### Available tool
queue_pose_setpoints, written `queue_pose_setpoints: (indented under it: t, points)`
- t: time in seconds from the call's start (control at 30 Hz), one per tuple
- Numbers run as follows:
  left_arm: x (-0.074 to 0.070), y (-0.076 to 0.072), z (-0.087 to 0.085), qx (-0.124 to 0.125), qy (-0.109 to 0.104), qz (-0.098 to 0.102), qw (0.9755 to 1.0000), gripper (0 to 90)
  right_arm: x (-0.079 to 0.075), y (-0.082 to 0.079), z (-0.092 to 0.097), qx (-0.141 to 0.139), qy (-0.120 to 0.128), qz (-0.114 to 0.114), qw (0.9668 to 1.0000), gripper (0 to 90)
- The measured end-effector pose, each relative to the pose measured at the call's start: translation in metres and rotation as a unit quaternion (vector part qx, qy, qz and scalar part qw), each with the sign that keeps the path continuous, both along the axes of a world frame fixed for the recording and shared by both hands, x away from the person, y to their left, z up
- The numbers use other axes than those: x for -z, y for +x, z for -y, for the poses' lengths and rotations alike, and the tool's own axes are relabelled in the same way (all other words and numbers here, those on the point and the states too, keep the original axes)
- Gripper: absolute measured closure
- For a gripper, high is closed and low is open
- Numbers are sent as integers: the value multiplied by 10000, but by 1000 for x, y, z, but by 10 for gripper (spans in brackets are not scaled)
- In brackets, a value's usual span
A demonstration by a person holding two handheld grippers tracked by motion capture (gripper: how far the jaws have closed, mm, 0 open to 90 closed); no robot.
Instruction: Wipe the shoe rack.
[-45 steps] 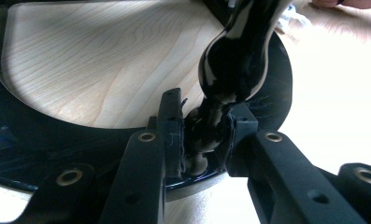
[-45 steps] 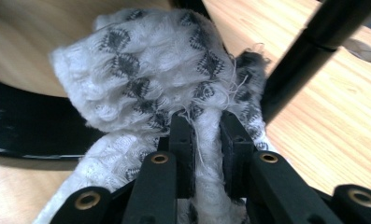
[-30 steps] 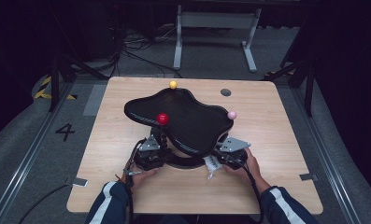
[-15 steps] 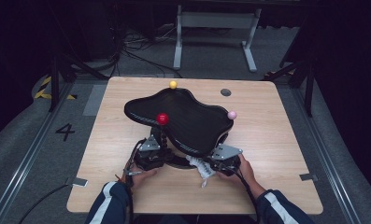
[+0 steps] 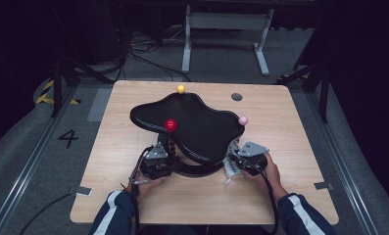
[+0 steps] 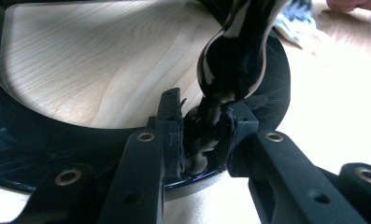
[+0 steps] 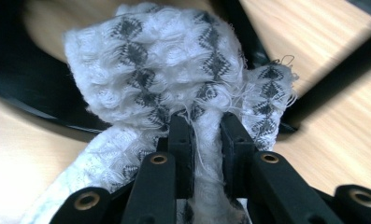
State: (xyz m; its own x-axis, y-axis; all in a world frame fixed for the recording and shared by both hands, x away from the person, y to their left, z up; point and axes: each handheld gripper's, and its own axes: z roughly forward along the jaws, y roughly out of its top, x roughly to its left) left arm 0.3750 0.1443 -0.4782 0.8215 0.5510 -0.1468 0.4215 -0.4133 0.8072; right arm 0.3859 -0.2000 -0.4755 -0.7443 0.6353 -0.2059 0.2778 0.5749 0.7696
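A glossy black wavy-topped stand (image 5: 197,122) sits mid-table on a curved ring base (image 6: 279,70), with a red ball (image 5: 170,125), a yellow ball (image 5: 181,88) and a pink ball (image 5: 242,120) at its rim. My left gripper (image 5: 165,152) (image 6: 204,128) is shut on the thin lower part of the stand's bulbous black stem (image 6: 232,60). At the stand's near right side, my right gripper (image 5: 236,164) (image 7: 206,133) is shut on a white cloth (image 7: 174,70) (image 5: 228,171) with black diamond marks. The cloth is bunched against the black base.
The wooden table (image 5: 290,196) has bare room in front and to both sides of the stand. A small grey round cap (image 5: 236,96) lies at the back right. A metal frame (image 5: 226,24) and cables stand on the floor beyond the table's far edge.
The right gripper with the cloth slid left along the base, then came back to the right. The left gripper and the stand kept still.
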Motion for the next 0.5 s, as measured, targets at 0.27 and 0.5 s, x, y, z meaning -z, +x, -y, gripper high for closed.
queue_pose_setpoints:
  t: [0.27, 0.5]
  points:
    - [0, 0, 0, 18, 5, 22, 10000, 729, -1, -34, -42, -848, 103, -14, 9963, 775]
    - [0, -1, 0, 27, 10, 5, 10000, 719, 1, -47, -61, -1053, -81, 142, 9943, 767]
